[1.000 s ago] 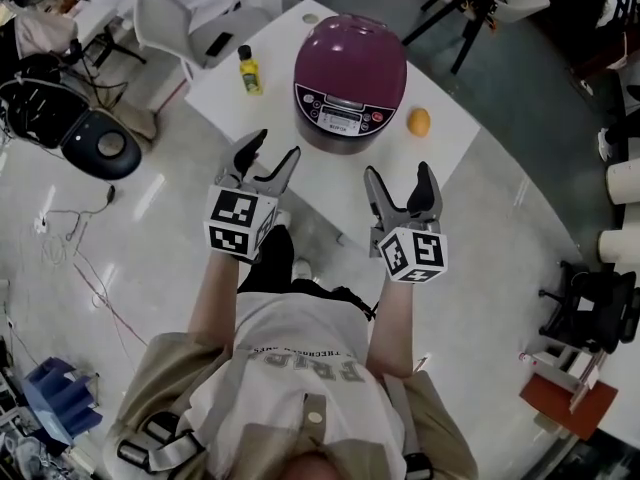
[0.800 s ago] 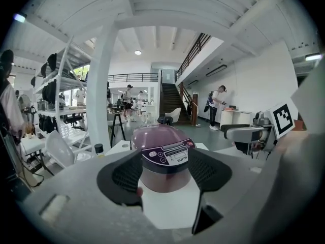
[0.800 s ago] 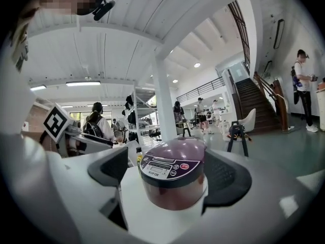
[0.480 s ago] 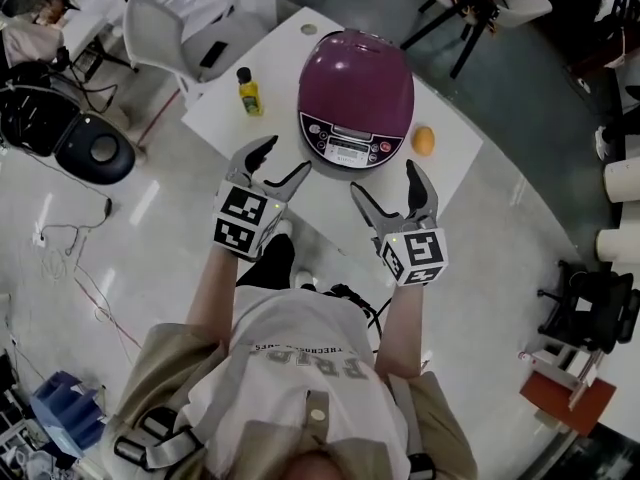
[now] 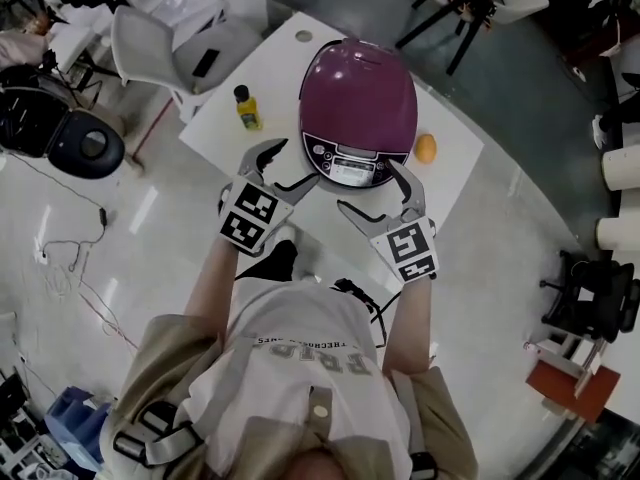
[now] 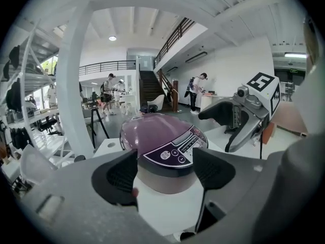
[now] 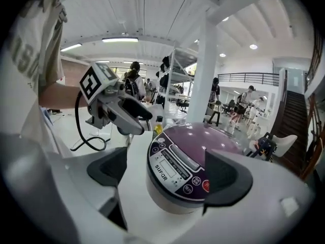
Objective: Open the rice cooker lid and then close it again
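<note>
One target: rice cooker (image 5: 358, 118) with its lid (image 5: 358, 73) shut, standing on the white table (image 5: 285, 63) just ahead of both grippers.
Axis: the control panel (image 5: 350, 165) faces the grippers. The hinge is judged to be on the far side, so the lid should swing up and away.
Left gripper (image 5: 298, 161): jaws wide apart, having just been opening, with nothing between them. The cooker lies ahead and to its right.
Right gripper (image 5: 368, 186): jaws spread and empty. The cooker lies ahead and to its left, and this gripper is judged marginally nearer.
View difference: both gripper views show the panel buttons and the opposite gripper. Only the head view shows the orange (image 5: 425, 148) beyond the right gripper.
</note>
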### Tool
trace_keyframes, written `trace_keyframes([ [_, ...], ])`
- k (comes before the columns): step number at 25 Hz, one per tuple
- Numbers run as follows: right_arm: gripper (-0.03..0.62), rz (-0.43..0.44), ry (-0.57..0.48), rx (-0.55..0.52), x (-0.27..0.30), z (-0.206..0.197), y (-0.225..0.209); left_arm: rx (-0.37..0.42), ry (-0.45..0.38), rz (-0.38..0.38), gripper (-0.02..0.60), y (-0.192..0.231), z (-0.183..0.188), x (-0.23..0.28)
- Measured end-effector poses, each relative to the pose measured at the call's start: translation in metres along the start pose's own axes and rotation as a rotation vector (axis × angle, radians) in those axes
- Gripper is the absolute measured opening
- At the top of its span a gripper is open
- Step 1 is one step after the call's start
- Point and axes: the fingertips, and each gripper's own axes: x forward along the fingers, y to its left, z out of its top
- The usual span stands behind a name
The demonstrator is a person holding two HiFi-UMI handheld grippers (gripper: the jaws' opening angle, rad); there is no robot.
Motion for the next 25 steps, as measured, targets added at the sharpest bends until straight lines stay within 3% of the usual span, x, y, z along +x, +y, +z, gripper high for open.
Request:
trace_keyframes([
  [9, 0.453, 0.105, 0.207, -0.163, 0.028, -0.018, 0.013, 0.156, 0.089, -0.147, 0.364, 0.006, -0.011, 0.019],
  [18, 0.459, 0.175, 0.365, -0.264, 0.045, -0.037, 0.024, 0.456, 0.175, -0.272, 0.407, 0.002, -0.012, 0.037],
  [25, 0.463, 0.189, 0.456, -0.318, 0.053, -0.051, 0.028, 0.572, 0.232, -0.337, 0.416, 0.004, -0.023, 0.046],
])
